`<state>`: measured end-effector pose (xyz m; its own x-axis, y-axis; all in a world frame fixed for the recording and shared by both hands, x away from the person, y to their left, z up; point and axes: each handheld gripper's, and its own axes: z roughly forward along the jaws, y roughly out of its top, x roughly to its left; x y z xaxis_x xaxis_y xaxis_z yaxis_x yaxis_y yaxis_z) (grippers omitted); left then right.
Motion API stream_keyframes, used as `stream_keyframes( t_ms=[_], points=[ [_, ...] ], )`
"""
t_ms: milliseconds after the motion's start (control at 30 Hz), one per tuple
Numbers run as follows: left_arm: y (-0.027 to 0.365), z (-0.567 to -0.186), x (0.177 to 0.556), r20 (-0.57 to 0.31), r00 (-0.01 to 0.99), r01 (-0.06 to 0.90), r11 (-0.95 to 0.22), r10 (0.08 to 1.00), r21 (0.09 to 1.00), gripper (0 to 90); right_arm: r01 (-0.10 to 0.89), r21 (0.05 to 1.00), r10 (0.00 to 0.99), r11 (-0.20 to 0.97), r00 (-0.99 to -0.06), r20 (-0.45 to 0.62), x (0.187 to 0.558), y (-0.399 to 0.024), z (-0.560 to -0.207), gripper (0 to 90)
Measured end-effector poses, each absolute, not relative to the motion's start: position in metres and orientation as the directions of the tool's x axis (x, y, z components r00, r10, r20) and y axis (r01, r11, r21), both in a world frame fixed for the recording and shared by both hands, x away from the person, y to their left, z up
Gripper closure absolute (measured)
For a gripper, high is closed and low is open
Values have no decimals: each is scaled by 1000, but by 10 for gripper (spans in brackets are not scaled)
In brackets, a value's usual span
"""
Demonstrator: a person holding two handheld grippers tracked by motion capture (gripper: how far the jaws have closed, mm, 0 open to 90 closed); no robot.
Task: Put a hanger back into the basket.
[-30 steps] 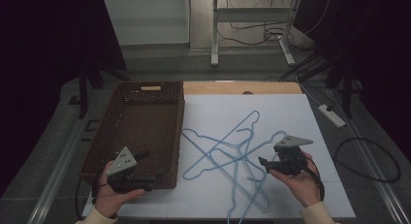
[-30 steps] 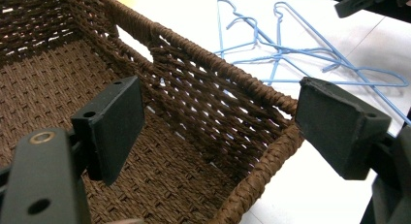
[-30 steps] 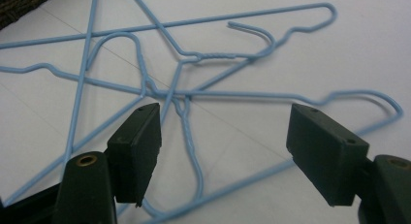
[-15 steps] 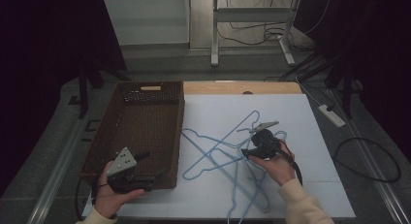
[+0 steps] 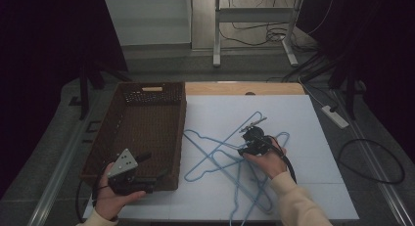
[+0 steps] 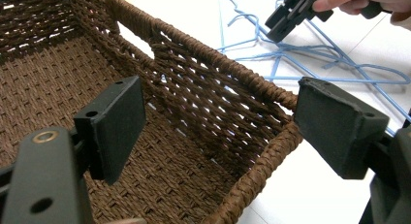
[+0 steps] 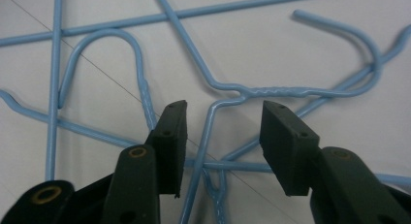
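The right gripper (image 7: pixel 220 136) hangs low over the tangled blue hangers (image 5: pixel 230 160) on the white counter (image 5: pixel 318 138), its jaws, which have just been closing, half-spread astride one wire without pinching it. Where each hanger ends is hard to trace in the overlapping tangle. The left gripper (image 6: pixel 218 132), jaws spread wide and holding nothing, sits at the near corner of the wicker basket (image 5: pixel 142 123).

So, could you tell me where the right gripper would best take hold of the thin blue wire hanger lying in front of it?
Probably at the twisted neck of the thin blue wire hanger, just below its hook, coming straight down from above. The hanger lies flat on the white table, so only its wire's sides are open to the pads. The right gripper already straddles the shoulder wire beside that neck, its jaws just closing without pressing.
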<state>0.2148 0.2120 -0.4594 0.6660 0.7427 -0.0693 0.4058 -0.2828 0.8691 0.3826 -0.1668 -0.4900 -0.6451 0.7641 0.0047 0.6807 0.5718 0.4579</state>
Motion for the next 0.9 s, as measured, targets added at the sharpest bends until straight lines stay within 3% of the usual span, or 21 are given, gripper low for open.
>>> stream_keyframes(
  t_ms=[267, 800, 900],
  points=[
    [213, -459, 215, -71, 666, 406, -281, 743, 869, 191, 712, 412, 784, 569, -621, -10, 387, -156, -494, 687],
    [214, -458, 215, -76, 663, 406, -273, 744, 872, 190, 770, 334, 827, 543, -559, -54, 386, -146, -498, 745],
    [214, -459, 215, -75, 663, 406, -274, 745, 872, 190, 776, 340, 832, 531, -553, -37, 386, -145, -498, 796]
  ],
)
